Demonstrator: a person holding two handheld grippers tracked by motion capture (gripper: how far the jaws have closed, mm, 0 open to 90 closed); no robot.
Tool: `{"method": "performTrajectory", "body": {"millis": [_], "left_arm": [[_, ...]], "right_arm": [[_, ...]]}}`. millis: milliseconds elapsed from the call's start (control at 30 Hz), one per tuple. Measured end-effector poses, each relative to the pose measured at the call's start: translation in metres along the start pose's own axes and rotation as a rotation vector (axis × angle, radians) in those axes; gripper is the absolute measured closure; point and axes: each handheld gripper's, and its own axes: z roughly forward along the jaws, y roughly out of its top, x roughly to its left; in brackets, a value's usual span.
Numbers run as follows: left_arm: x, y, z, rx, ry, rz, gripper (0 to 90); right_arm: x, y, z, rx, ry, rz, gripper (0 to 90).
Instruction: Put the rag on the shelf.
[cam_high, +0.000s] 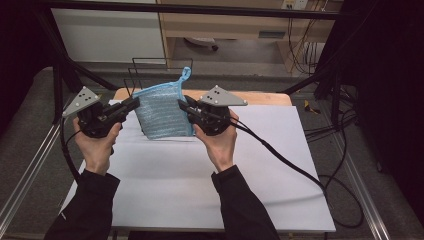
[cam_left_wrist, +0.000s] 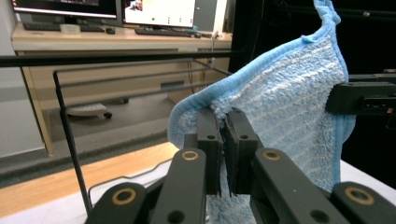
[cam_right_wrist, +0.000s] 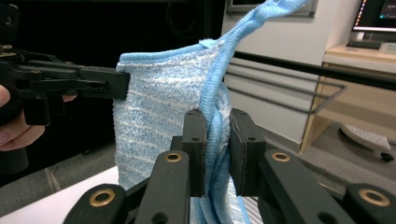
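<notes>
A light blue striped towel (cam_high: 162, 112) with a darker blue hem and a hanging loop hangs above the white table between both grippers. My left gripper (cam_high: 134, 103) is shut on the towel's left edge, and my right gripper (cam_high: 184, 106) is shut on its right edge. In the left gripper view the jaws pinch the towel (cam_left_wrist: 289, 107) at its hem, where my left gripper (cam_left_wrist: 223, 133) clamps the cloth; the right gripper's black jaw shows at the far side. In the right gripper view my right gripper (cam_right_wrist: 217, 135) clamps the folded hem of the towel (cam_right_wrist: 159, 107).
A black wire rack (cam_high: 150, 70) stands just behind the towel at the table's far edge. The white table sheet (cam_high: 210, 170) spreads out below the hands. Cables (cam_high: 300, 175) trail off to the right. A wooden desk and wall lie beyond.
</notes>
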Motion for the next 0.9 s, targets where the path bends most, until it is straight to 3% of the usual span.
{"method": "performTrajectory", "body": {"millis": [467, 900], "left_arm": [[0.006, 0.033, 0.0, -0.071, 0.017, 0.015, 85.7], [0.013, 0.059, 0.003, -0.102, 0.044, 0.029, 85.8]], "right_arm": [[-0.006, 0.031, 0.01, -0.069, -0.015, -0.026, 78.4], [-0.011, 0.055, 0.022, -0.107, -0.024, -0.036, 78.5]]}}
